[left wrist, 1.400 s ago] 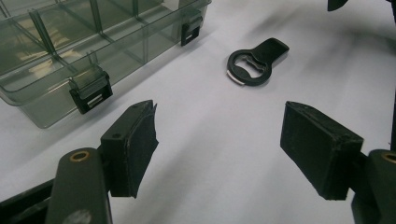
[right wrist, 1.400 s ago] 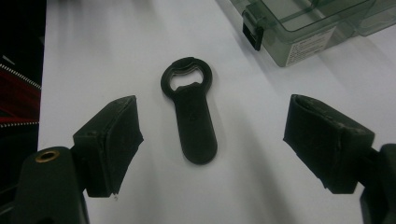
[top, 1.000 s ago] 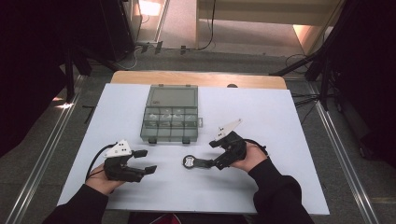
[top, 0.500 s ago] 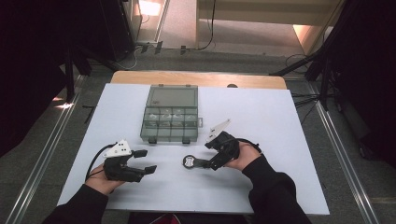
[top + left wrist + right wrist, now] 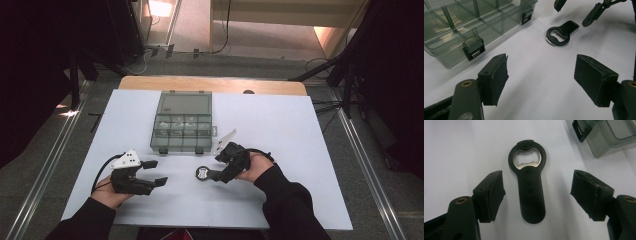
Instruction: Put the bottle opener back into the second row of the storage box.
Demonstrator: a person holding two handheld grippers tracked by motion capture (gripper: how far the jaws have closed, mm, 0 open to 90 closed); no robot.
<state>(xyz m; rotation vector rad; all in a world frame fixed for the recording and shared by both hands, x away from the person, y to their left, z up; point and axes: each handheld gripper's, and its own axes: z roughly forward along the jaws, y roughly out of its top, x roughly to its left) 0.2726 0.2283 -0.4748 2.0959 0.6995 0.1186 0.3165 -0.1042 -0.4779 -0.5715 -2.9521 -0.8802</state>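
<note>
A flat black bottle opener with a metal-lined ring [image 5: 529, 182] lies on the white table sheet [image 5: 300, 130], near the front edge of the closed, smoky translucent plastic compartment box [image 5: 183, 121]. The right gripper [image 5: 537, 192] straddles the opener's handle, jaws spread wide and apart from it. The left gripper [image 5: 541, 75], jaws likewise spread and empty, sits left of the opener, near the box's front-left corner.

A white sheet [image 5: 280, 120] covers most of the table [image 5: 210, 83], whose wooden edge shows along the far side. Grey carpet [image 5: 65, 145] lies around it, with metal rails [image 5: 40, 175] running along the floor on both sides. Dark curtains [image 5: 35, 60] hang left and right. Beyond, cables [image 5: 227, 30] trail over a pale, warmly lit floor.
</note>
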